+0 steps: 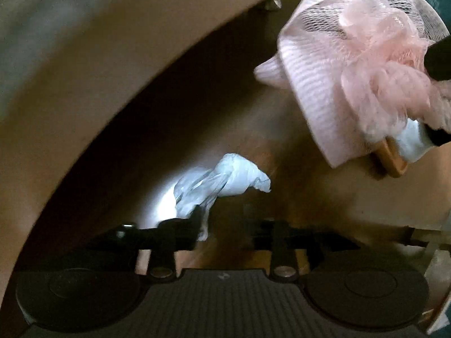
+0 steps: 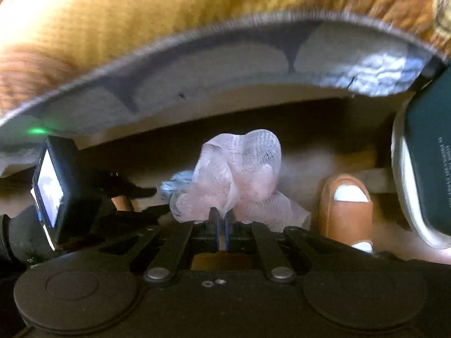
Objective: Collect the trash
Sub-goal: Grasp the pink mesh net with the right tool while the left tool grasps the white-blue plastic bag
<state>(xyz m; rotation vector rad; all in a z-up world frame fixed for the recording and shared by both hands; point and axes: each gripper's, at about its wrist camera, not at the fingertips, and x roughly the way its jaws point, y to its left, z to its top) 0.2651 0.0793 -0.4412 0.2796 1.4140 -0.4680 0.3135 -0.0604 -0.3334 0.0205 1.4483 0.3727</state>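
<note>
Your right gripper (image 2: 221,219) has its jaws pinching the pink mesh pouf (image 2: 239,174) at frame centre, so keep squeezing, while the left gripper (image 1: 225,225) jaws are spread and the white wrapper (image 1: 222,183) hangs at one fingertip mid-frame.

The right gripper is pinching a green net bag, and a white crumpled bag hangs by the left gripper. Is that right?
Not quite. The net bag pinched in the right gripper is pink, not green; the right wrist view shows it. The white crumpled bag by the left gripper is as you said.
</note>
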